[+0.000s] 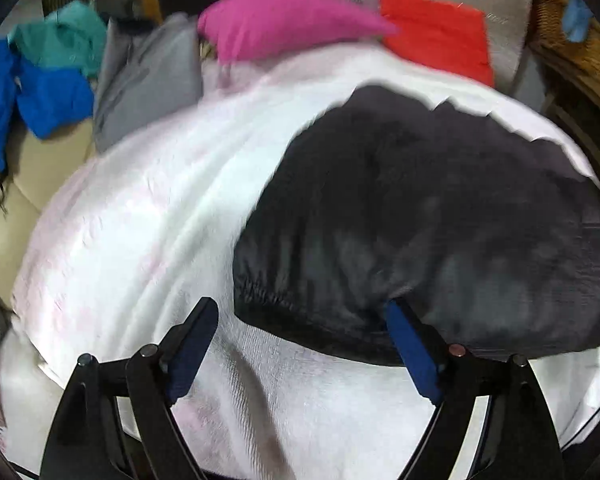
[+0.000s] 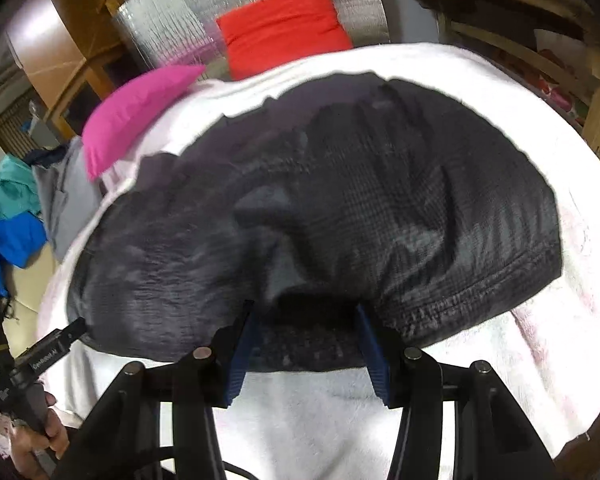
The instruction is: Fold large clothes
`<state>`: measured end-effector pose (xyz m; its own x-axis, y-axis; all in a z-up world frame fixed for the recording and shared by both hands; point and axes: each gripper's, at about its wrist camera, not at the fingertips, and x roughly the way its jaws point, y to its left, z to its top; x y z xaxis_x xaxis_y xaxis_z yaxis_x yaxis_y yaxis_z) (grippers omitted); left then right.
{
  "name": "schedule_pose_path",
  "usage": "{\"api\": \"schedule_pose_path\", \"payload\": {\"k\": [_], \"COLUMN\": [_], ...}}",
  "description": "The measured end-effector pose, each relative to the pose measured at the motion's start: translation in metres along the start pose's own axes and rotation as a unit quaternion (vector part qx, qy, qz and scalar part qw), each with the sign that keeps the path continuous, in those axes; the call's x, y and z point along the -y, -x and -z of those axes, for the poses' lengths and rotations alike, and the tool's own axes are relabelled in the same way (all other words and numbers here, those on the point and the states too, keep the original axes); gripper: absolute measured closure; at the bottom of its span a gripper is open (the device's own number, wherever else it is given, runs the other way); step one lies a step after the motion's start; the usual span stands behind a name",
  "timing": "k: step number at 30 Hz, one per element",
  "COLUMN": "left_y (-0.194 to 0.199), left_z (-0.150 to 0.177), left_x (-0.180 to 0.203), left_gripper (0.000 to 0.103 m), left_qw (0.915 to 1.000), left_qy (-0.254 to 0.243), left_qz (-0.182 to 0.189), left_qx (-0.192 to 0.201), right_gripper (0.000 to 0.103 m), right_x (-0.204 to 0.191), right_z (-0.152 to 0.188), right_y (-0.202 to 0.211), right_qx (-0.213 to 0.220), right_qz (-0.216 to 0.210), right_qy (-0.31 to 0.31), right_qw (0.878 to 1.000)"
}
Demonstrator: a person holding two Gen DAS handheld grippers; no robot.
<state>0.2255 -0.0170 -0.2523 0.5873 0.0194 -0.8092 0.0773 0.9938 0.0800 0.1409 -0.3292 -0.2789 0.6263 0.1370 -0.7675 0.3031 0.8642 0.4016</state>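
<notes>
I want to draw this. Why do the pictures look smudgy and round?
Left wrist view: motion blur smears the pink pillow and black garment; the fisheye bends the white blanket into a dome. Right wrist view: sharper, weave visible, black corners, glare on the silver sheet.

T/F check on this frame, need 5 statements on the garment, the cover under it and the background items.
1. The black garment lies on a white cover. True.
2. The pink cushion sits on top of the black garment. False: it lies beyond it, at the far edge of the cover, apart from the garment.
3. A red cushion leans against a silver foil sheet. True.
4. The left gripper is clamped shut on the garment. False: its fingers stand wide apart, with only the garment's near hem by one of them.
5. The blue and teal clothes are folded in a neat stack. False: they lie crumpled in a heap.
</notes>
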Motion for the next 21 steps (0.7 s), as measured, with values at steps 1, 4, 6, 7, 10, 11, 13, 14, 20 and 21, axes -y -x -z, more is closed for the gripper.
{"api": "schedule_pose_path", "payload": {"k": [1,4,6,7,10,11,13,14,20,21], "left_y": [0.013,0.060,0.091,0.105,0.146,0.159,0.184,0.191,0.255,0.265], "left_z": [-0.001,-0.007,-0.010,-0.010,-0.008,-0.007,-0.004,-0.004,0.008,0.010], "left_x": [0.002,0.012,0.019,0.022,0.029,0.030,0.034,0.033,0.031,0.030], "left_gripper": [0.016,0.016,0.016,0.016,0.015,0.014,0.013,0.013,0.013,0.013], "left_qw": [0.9999,0.9979,0.9949,0.9934,0.9883,0.9862,0.9821,0.9801,0.9668,0.9653], "left_qy": [-0.002,-0.013,-0.023,-0.027,-0.037,-0.041,-0.049,-0.051,-0.059,-0.057], "left_qz": [0.000,-0.003,-0.010,-0.009,-0.016,-0.019,-0.026,-0.030,-0.029,-0.025], "left_qx": [0.015,0.063,0.098,0.111,0.147,0.159,0.180,0.190,0.247,0.254], "right_gripper": [0.049,0.049,0.047,0.043,0.037,0.035,0.034,0.034,0.029,0.029], "right_x": [-0.003,-0.013,-0.020,-0.021,-0.027,-0.029,-0.035,-0.038,-0.057,-0.061], "right_z": [0.000,-0.002,-0.002,-0.004,-0.005,-0.004,-0.001,0.000,0.015,0.017], "right_y": [0.009,0.037,0.064,0.074,0.113,0.124,0.147,0.155,0.213,0.221], "right_qx": [0.010,0.038,0.063,0.074,0.114,0.125,0.145,0.153,0.193,0.197], "right_qz": [0.002,0.009,0.011,0.011,0.007,0.006,0.011,0.012,0.019,0.020], "right_qy": [0.004,0.024,0.038,0.040,0.040,0.042,0.049,0.052,0.083,0.087], "right_qw": [1.000,0.999,0.997,0.996,0.993,0.991,0.988,0.987,0.978,0.976]}}
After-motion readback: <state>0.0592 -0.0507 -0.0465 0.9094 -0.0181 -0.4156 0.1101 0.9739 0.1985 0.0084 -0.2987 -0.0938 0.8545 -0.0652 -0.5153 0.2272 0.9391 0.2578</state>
